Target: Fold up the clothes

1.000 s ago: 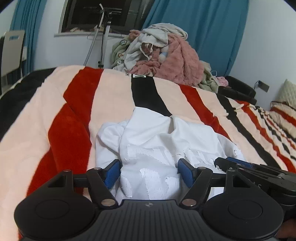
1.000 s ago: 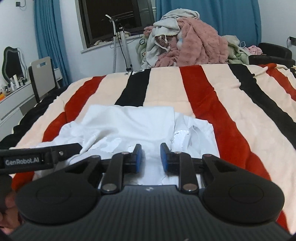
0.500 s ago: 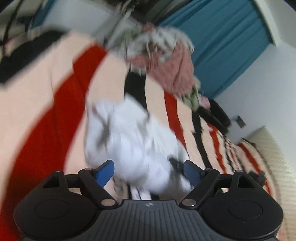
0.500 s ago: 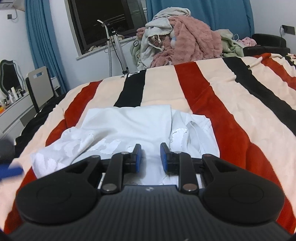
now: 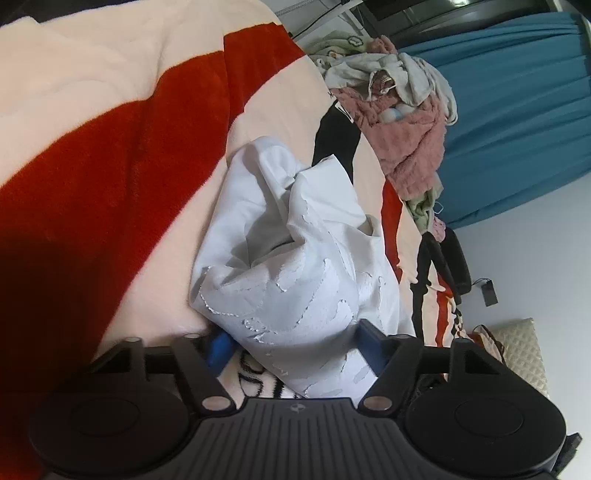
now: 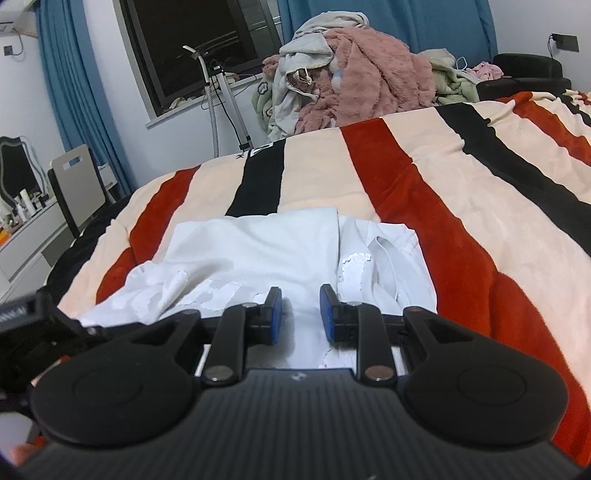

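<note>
- Left gripper (image 5: 291, 341): jaws spread wide, a bunched fold of the white garment (image 5: 295, 258) lies between the blue pads; whether the pads touch the cloth cannot be told
- Right gripper (image 6: 297, 309): jaws released with a narrow gap, blue pads low over the near edge of the white garment (image 6: 258, 254), nothing clamped
- White garment: lies partly folded on the striped blanket (image 6: 424, 177) covering the bed, left portion crumpled
- Pile of clothes (image 6: 351, 85): heaped beyond the far edge of the bed, before the blue curtain (image 6: 406, 22)
</note>
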`<state>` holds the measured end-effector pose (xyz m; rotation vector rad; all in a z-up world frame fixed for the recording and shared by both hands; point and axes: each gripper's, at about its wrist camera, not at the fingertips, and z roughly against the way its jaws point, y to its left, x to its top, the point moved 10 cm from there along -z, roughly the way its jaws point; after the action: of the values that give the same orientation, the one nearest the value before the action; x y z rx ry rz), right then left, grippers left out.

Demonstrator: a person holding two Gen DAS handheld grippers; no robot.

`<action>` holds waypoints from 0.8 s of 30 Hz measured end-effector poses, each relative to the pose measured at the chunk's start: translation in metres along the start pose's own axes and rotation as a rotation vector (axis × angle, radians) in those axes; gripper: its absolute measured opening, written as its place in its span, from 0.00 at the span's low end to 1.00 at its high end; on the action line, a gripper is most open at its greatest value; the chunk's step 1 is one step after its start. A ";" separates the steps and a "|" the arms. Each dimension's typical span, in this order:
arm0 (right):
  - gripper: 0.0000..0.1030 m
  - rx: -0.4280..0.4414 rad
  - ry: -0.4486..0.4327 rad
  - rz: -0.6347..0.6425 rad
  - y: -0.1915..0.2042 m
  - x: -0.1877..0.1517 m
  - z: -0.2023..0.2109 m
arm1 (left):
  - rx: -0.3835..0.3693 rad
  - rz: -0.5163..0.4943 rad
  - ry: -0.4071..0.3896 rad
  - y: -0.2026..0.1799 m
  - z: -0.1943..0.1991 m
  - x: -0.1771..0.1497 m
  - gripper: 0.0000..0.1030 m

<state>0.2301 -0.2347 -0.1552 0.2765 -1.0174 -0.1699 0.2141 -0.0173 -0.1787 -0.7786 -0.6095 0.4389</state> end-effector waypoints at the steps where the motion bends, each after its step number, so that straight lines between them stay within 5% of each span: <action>1: 0.24 0.005 -0.004 -0.025 -0.001 0.002 0.004 | -0.001 0.007 -0.002 0.001 0.000 0.000 0.58; 5: 0.36 0.029 -0.018 -0.136 -0.004 0.010 0.020 | -0.008 0.030 -0.010 0.005 0.002 0.002 0.48; 9: 0.85 0.141 -0.027 -0.384 -0.015 0.014 0.045 | -0.014 0.042 -0.015 0.007 0.003 0.003 0.41; 16: 0.85 0.379 0.159 -0.845 -0.025 -0.022 0.066 | -0.025 0.060 -0.018 0.010 0.006 0.003 0.39; 22: 0.85 0.418 0.280 -0.961 -0.020 -0.051 0.038 | -0.012 0.048 -0.028 0.010 0.007 0.003 0.39; 24: 0.83 0.375 0.261 -1.010 -0.029 -0.059 0.029 | -0.013 0.050 -0.029 0.011 0.007 0.003 0.39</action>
<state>0.1750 -0.2506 -0.1975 1.1181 -0.5659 -0.8346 0.2097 -0.0049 -0.1824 -0.8025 -0.6209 0.4935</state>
